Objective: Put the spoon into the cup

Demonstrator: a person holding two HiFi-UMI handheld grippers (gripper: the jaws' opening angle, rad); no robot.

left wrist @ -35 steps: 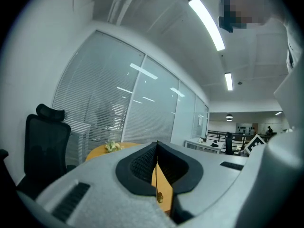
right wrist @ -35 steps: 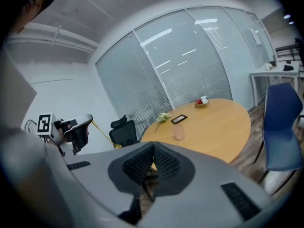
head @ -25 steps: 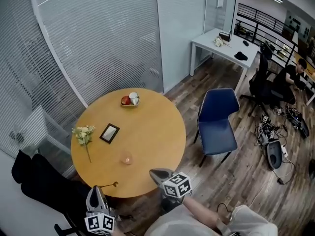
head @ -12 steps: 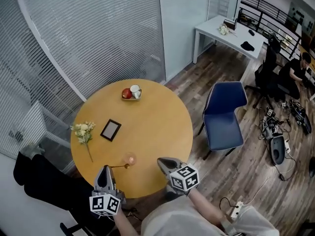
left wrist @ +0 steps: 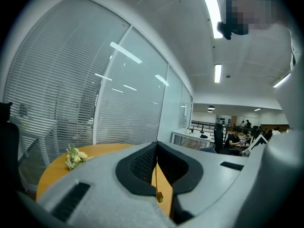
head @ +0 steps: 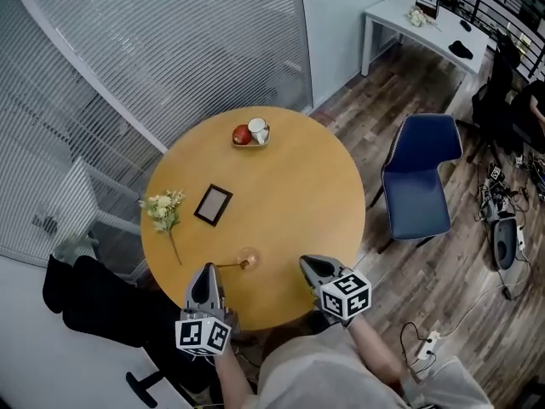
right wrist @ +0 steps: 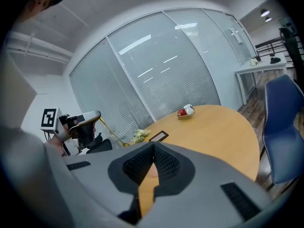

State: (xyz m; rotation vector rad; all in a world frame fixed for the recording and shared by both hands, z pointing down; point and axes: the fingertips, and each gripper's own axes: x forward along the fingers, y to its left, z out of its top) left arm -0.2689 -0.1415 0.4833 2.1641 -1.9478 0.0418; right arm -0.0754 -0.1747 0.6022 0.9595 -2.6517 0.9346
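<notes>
A small clear cup [head: 249, 257] stands near the front edge of the round wooden table [head: 289, 194]. My left gripper [head: 206, 273] is shut on a thin gold spoon [head: 228, 266]. The spoon lies level and reaches right, its far end at the cup's rim. In the left gripper view the spoon [left wrist: 156, 177] hangs between the shut jaws of the left gripper [left wrist: 156, 144]. My right gripper [head: 306, 263] hovers to the right of the cup, shut and holding nothing; its pads meet in the right gripper view [right wrist: 153, 144]. That view also shows the left gripper [right wrist: 81, 121] with the spoon [right wrist: 107, 128].
A bunch of pale flowers [head: 163, 210] and a dark picture frame [head: 213, 204] lie at the table's left. A dish with a red apple and a white mug [head: 252, 134] sits at the far edge. A blue chair [head: 420, 177] stands to the right of the table.
My left gripper has carried the spoon up and to the right, from off the table's front edge to the cup's rim. The right gripper has stayed beside the cup.
</notes>
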